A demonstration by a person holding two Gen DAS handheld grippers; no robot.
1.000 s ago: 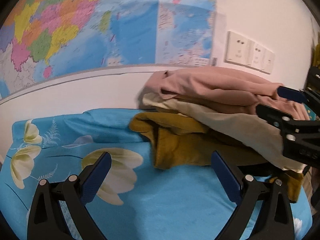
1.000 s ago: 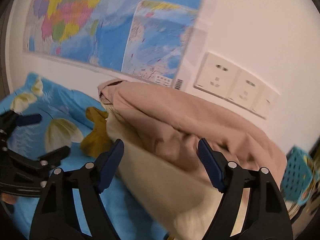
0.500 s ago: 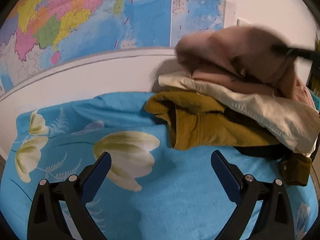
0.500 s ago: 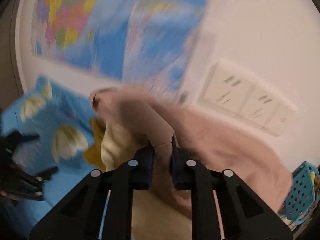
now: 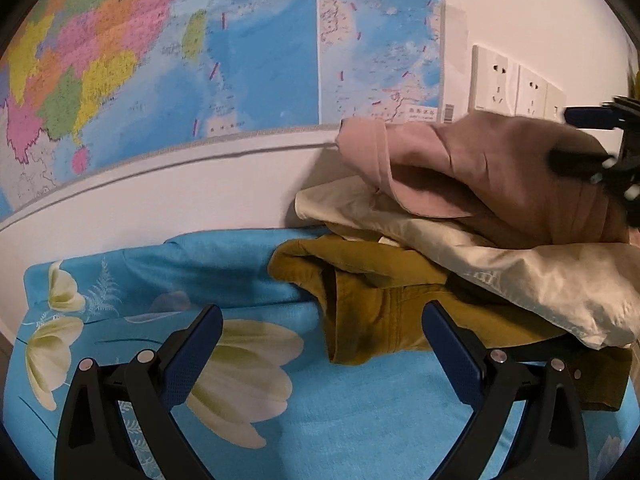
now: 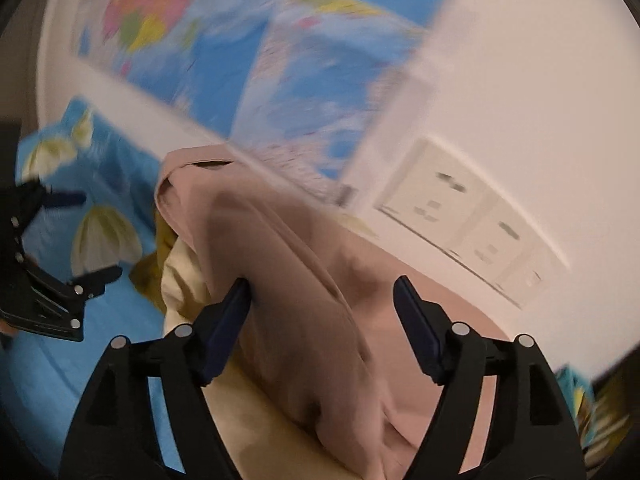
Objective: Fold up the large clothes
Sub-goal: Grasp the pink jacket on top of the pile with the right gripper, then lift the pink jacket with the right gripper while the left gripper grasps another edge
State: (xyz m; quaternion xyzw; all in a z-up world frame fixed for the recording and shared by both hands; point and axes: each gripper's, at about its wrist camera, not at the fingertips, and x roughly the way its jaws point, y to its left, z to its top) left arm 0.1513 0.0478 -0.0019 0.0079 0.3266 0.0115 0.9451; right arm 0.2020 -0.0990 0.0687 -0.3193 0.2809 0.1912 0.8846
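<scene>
Blue floral sheet (image 5: 360,420) below a wall map (image 5: 240,40). We note the clothes pile (image 5: 460,248) against the wall, pink garment (image 6: 304,280) on top. Left gripper (image 5: 320,344) wide open, empty. Right gripper (image 6: 320,320) opening, pink fabric between its jaws, ungripped.

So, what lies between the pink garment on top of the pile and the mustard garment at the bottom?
A cream garment lies between the pink garment and the mustard garment. The left wrist view shows it best.
</scene>
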